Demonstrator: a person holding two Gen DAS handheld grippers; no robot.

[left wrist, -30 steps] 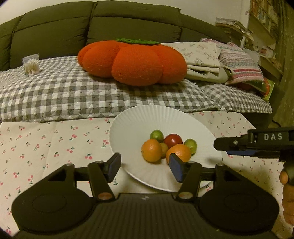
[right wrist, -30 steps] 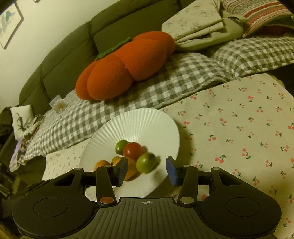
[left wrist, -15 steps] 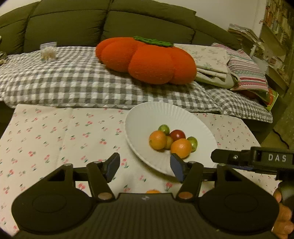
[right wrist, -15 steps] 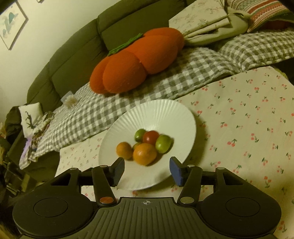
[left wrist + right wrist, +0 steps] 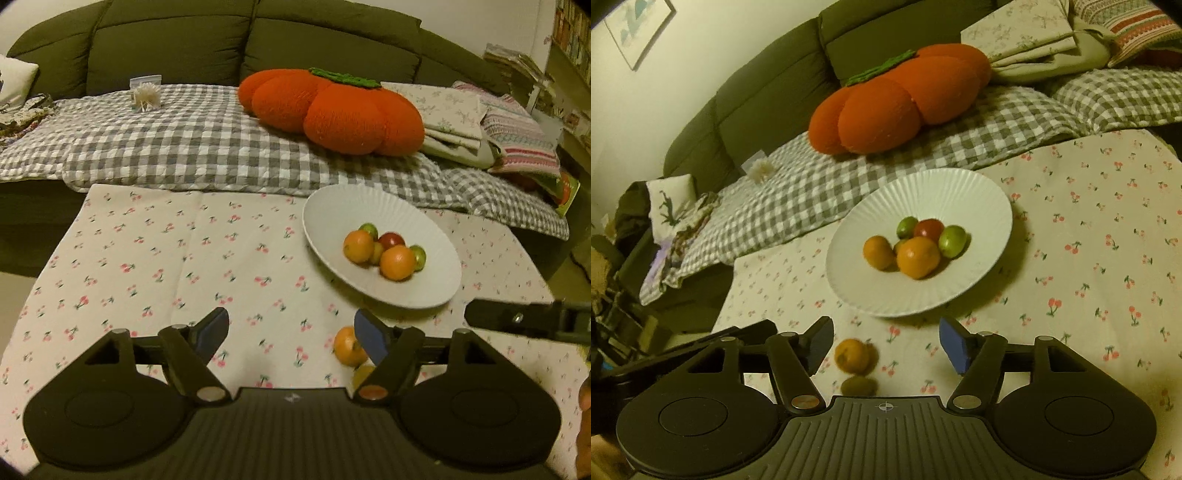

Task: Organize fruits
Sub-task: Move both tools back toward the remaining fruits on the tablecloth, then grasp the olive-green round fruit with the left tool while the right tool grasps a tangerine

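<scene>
A white ribbed plate stands on the cherry-print tablecloth and holds two oranges, a red fruit and green fruits. A loose orange and a small green-yellow fruit lie on the cloth in front of the plate. My left gripper is open and empty, the loose orange beside its right finger. My right gripper is open and empty, above the loose fruits.
A sofa with a checked blanket runs behind the table, with an orange pumpkin cushion, folded cloths and a small box on it. The other gripper shows at the right edge. Shelves stand far right.
Both grippers have pulled back and up from the plate. The loose orange and small fruit in front of the plate have come into view. Both stay open.
</scene>
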